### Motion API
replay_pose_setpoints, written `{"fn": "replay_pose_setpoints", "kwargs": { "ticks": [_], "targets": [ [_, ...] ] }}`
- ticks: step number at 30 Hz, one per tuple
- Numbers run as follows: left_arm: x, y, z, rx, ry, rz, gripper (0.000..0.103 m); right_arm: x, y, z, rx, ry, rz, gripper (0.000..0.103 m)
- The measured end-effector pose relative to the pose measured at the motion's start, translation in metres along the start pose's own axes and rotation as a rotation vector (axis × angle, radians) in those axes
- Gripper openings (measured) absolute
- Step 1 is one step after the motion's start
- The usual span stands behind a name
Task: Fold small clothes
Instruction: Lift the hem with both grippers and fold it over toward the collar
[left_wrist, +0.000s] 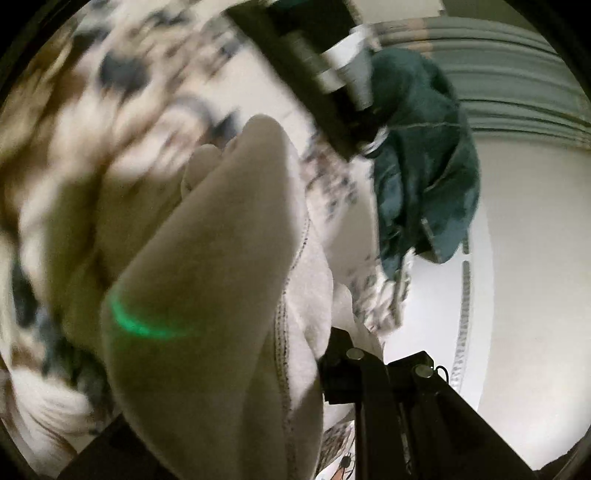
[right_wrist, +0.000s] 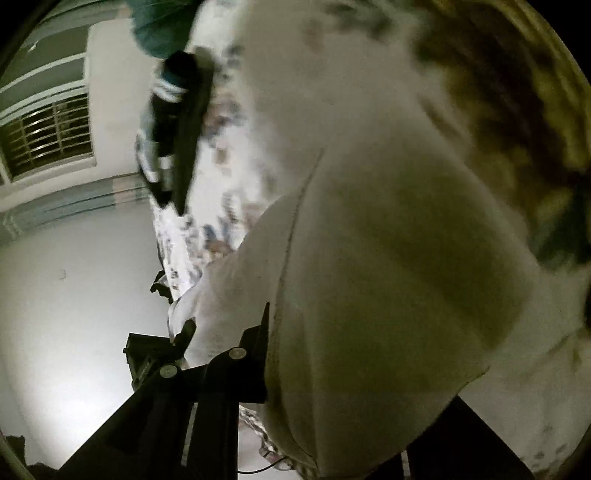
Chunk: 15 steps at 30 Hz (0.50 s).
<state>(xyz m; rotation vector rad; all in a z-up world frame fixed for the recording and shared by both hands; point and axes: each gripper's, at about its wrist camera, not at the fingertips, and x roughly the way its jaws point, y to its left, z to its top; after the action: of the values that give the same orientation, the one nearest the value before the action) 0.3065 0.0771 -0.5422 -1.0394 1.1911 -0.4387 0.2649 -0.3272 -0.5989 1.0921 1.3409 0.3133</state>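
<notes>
A small white garment (left_wrist: 229, 295) with a stitched hem hangs in front of the left wrist camera and covers most of it. My left gripper (left_wrist: 325, 369) is shut on its edge; only the right finger (left_wrist: 354, 373) shows. The same white garment (right_wrist: 388, 277) fills the right wrist view. My right gripper (right_wrist: 273, 354) is shut on its hem, with the left finger (right_wrist: 236, 369) visible. The opposite gripper (left_wrist: 332, 85) shows blurred in the left wrist view, and it also appears in the right wrist view (right_wrist: 177, 129).
A patterned sheet (left_wrist: 110, 74) lies behind the garment on the bed. A dark green garment (left_wrist: 424, 158) lies at the bed's edge. A barred window (right_wrist: 48, 136) and a white wall (right_wrist: 74, 277) are beyond. Both views are motion-blurred.
</notes>
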Motion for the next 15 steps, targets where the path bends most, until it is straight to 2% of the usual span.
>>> {"fn": "replay_pose_setpoints", "kwargs": {
  "ticks": [4,6,8,11,14,15],
  "targets": [
    [-0.012,-0.041,0.045,0.041,-0.052,-0.013,0.013,-0.008,0.069,0.042,-0.083,-0.027,0.025,0.019],
    [-0.016,-0.065,0.082,0.058,-0.090,-0.028,0.013,-0.006,0.110,0.076,-0.125,-0.043,0.043,0.019],
    [-0.015,-0.085,0.122,0.088,-0.123,-0.026,0.014,0.001,0.146,0.108,-0.166,-0.062,0.055,0.019],
    [-0.011,-0.111,0.200,0.144,-0.185,-0.021,0.014,0.025,0.202,0.166,-0.230,-0.097,0.081,0.019],
    [-0.005,-0.114,0.261,0.173,-0.220,0.008,0.015,0.059,0.241,0.223,-0.265,-0.124,0.089,0.019],
    [0.004,-0.113,0.286,0.180,-0.222,0.040,0.017,0.071,0.248,0.240,-0.268,-0.128,0.085,0.019]
  ]
}}
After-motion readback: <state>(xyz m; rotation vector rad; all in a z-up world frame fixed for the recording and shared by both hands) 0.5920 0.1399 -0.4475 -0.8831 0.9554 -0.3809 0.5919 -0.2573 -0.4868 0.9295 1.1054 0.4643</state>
